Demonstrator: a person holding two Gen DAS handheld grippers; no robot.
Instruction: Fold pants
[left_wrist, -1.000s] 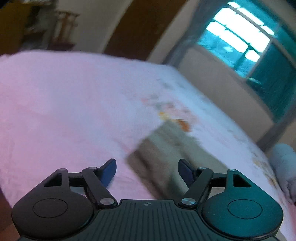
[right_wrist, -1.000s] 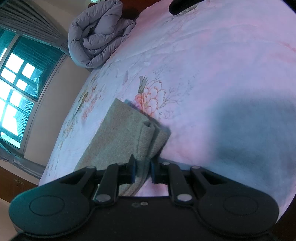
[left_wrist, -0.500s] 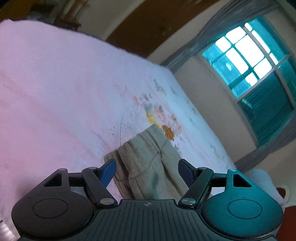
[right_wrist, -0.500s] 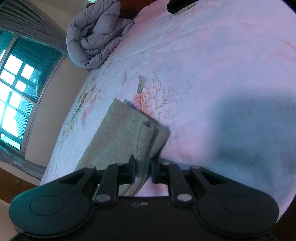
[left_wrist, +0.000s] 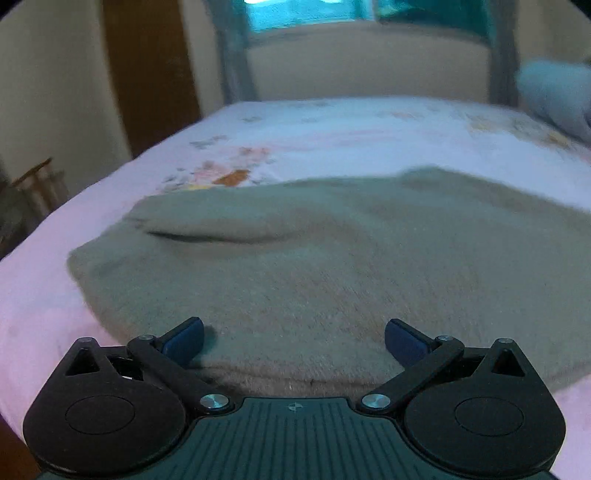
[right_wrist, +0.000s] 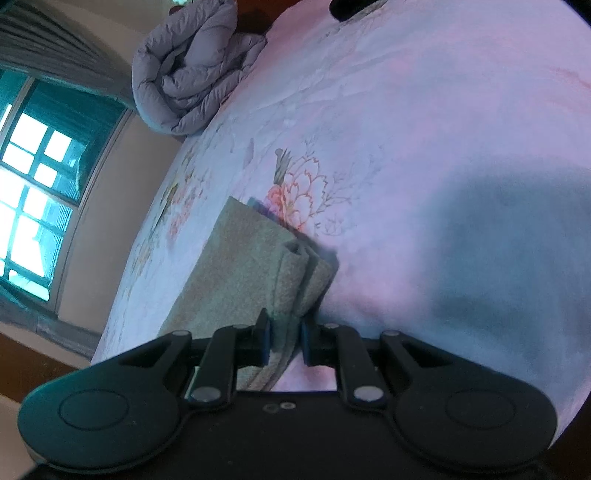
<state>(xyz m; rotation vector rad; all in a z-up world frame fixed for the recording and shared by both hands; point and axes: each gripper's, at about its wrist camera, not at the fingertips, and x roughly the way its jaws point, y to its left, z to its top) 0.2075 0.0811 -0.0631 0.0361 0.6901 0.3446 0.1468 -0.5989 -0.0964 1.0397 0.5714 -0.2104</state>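
Observation:
Olive-grey pants (left_wrist: 314, 266) lie spread across the pink floral bed sheet (left_wrist: 332, 125) in the left wrist view, blurred by motion. My left gripper (left_wrist: 293, 338) hovers low over their near edge, its jaws opening wide, and the blue pads press on nothing. In the right wrist view the same pants (right_wrist: 236, 258) lie folded in layers, and my right gripper (right_wrist: 284, 332) is shut on a bunched fold of the fabric at their near end.
A rolled grey duvet (right_wrist: 192, 70) lies at the head of the bed. A window (right_wrist: 33, 192) with curtains and a beige wall run along the far side. A dark object (right_wrist: 354, 5) sits at the sheet's top edge. A brown door (left_wrist: 147, 66) stands beyond the bed.
The left gripper has swung sideways and rolled, from facing the pants' end to facing their broad side, and its jaws have spread wider. The right gripper has kept still, clamped on the fold.

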